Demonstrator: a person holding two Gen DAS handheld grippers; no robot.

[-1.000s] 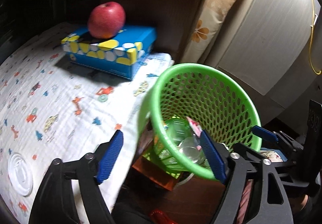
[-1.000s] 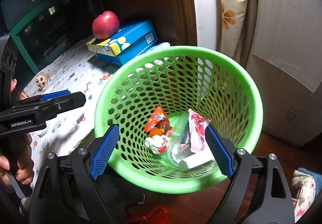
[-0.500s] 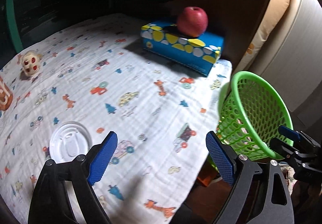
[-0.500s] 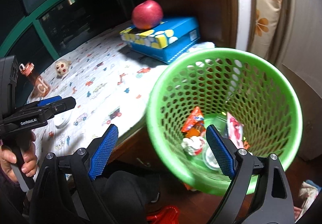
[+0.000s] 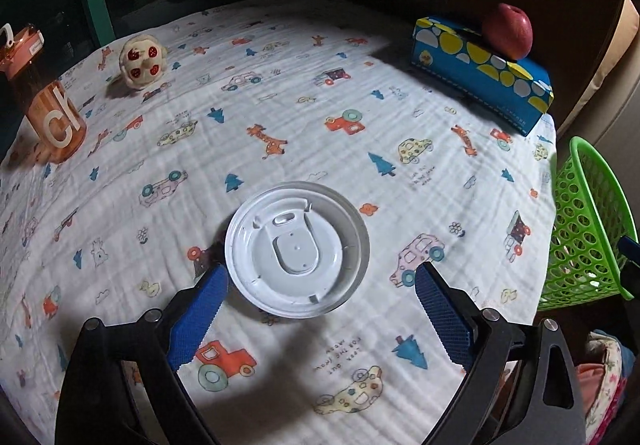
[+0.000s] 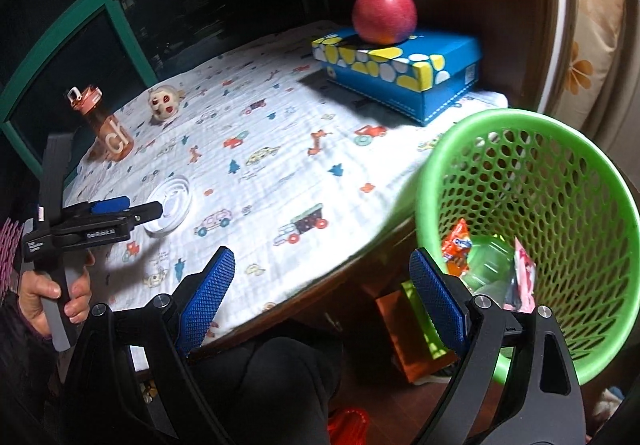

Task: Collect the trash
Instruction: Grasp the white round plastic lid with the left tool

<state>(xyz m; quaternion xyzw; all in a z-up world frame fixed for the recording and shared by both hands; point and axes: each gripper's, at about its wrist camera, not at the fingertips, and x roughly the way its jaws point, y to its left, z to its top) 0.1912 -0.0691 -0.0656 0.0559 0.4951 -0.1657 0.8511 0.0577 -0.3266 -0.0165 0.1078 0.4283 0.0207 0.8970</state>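
Note:
A white plastic cup lid [image 5: 296, 249] lies flat on the patterned tablecloth [image 5: 280, 105]. My left gripper [image 5: 320, 277] hangs just above it. Its jaws are opening wide, with the lid's near half between the blue pads; neither pad presses on it. The right wrist view shows the same lid [image 6: 170, 205] under the left gripper [image 6: 140, 205]. My right gripper [image 6: 322, 261] is open over the table's near edge, holding nothing. Beside its right finger stands the green mesh basket [image 6: 520, 125], with an orange wrapper [image 6: 456, 245] and other trash inside.
A red apple [image 6: 384, 15] sits on a blue spotted tissue box [image 6: 400, 73] at the far right of the table. An orange bottle [image 5: 52, 113] and a small plush toy [image 5: 142, 63] stand at the far left. The basket [image 5: 580, 225] is off the table's right edge.
The left gripper swung from the basket across the table to the lid and spread its jaws wider. The right gripper turned left, so the basket now sits at its right.

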